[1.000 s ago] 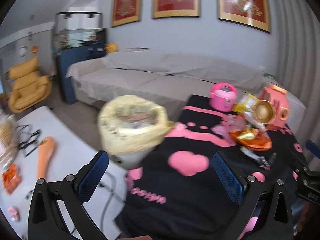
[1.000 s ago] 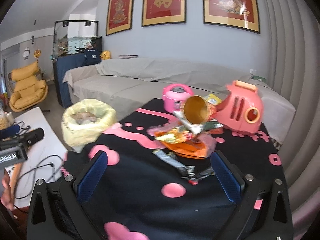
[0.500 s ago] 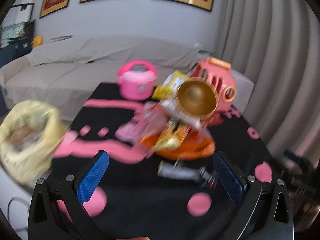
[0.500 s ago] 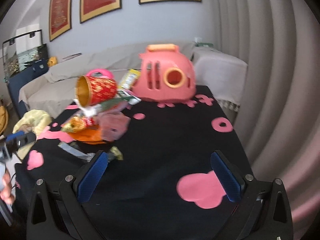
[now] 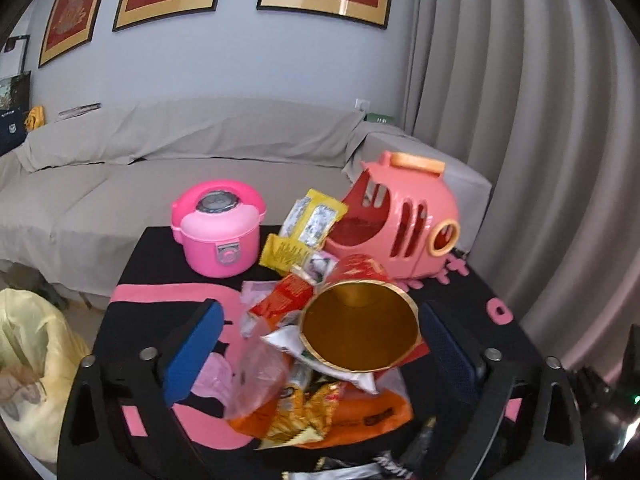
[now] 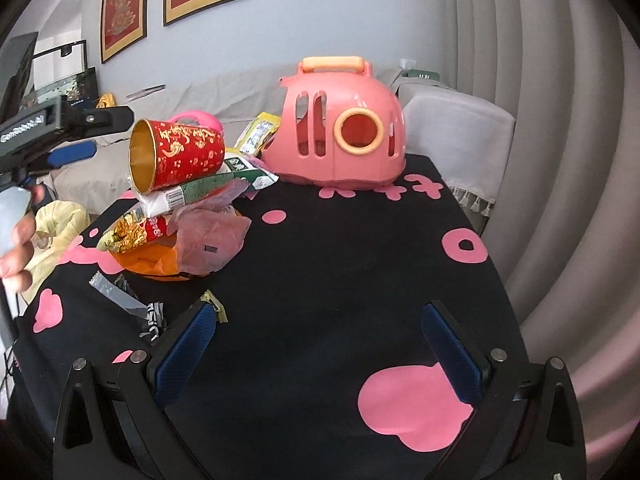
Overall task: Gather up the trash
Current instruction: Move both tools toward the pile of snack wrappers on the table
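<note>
Over black tablecloth [image 5: 132, 320], left hand-held gripper [image 5: 316, 344] wide, closing around paper cup [image 5: 360, 328]

cup [image 6: 176, 158]: red, gold script, gold inside
tablecloth [image 6: 320, 264]: black, pink shapes
toy cooker [image 5: 218, 236]: pink
carrier [image 6: 344, 136]: salmon, orange handle
bag [image 5: 28, 364]: pale yellow

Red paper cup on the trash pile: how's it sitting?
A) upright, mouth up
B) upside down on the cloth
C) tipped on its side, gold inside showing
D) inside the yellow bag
C: the red paper cup lies on its side on top of the wrappers, its gold-lined mouth facing the left claw, whose jaws stand either side of it and have just been closing a little.
</note>
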`<state>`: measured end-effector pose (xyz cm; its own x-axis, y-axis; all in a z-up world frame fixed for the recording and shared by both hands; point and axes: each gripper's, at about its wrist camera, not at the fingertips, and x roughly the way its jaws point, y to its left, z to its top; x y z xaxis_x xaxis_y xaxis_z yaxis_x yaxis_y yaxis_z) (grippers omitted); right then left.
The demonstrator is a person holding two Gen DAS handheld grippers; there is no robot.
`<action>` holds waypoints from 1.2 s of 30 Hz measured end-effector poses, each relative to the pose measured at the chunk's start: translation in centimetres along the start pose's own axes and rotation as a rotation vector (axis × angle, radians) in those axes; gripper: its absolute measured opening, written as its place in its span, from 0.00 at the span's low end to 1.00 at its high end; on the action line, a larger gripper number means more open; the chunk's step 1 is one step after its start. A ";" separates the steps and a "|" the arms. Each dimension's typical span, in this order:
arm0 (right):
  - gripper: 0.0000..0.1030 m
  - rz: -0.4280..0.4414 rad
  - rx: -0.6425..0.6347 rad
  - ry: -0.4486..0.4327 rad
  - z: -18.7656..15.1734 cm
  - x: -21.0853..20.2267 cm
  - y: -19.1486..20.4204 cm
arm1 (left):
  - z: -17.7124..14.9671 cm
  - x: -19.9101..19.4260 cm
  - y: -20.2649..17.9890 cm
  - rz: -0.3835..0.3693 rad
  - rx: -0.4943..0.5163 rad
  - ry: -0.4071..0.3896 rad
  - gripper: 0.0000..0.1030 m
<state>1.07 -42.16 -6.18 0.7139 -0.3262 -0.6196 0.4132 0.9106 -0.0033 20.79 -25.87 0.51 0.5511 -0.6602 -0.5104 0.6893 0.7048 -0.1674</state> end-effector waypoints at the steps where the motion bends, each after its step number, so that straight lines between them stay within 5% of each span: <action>1: 0.99 0.007 -0.002 -0.002 0.1 0.1 0.1 | -0.2 0.1 0.4 -0.003 -0.013 0.007 0.93; 9: 0.99 0.092 -0.054 -0.039 1.9 0.1 2.4 | -1.7 -1.6 3.9 0.038 -0.052 0.026 0.90; 17: 0.95 0.124 -0.141 -0.155 8.3 0.2 7.9 | -4.4 -1.8 8.2 0.083 -0.189 0.089 0.90; 22: 0.65 0.054 -0.233 -0.100 11.6 4.5 10.9 | -5.4 -2.0 8.6 0.076 -0.210 0.101 0.90; 25: 0.09 0.053 -0.217 -0.004 12.4 7.6 10.1 | -5.2 -1.7 8.1 0.026 -0.196 0.120 0.90; 28: 0.03 0.116 -0.093 0.035 11.9 8.5 6.5 | -4.5 -1.2 7.1 -0.011 -0.185 0.123 0.90; 36: 0.03 0.015 0.034 0.071 7.1 7.1 -0.8 | -1.8 3.3 3.1 -0.132 -0.162 0.148 0.81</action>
<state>9.86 -46.99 -5.02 0.6788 -0.2928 -0.6734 0.4227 0.9057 0.0323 23.86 -25.35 -3.23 0.3782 -0.7128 -0.5907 0.6599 0.6551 -0.3679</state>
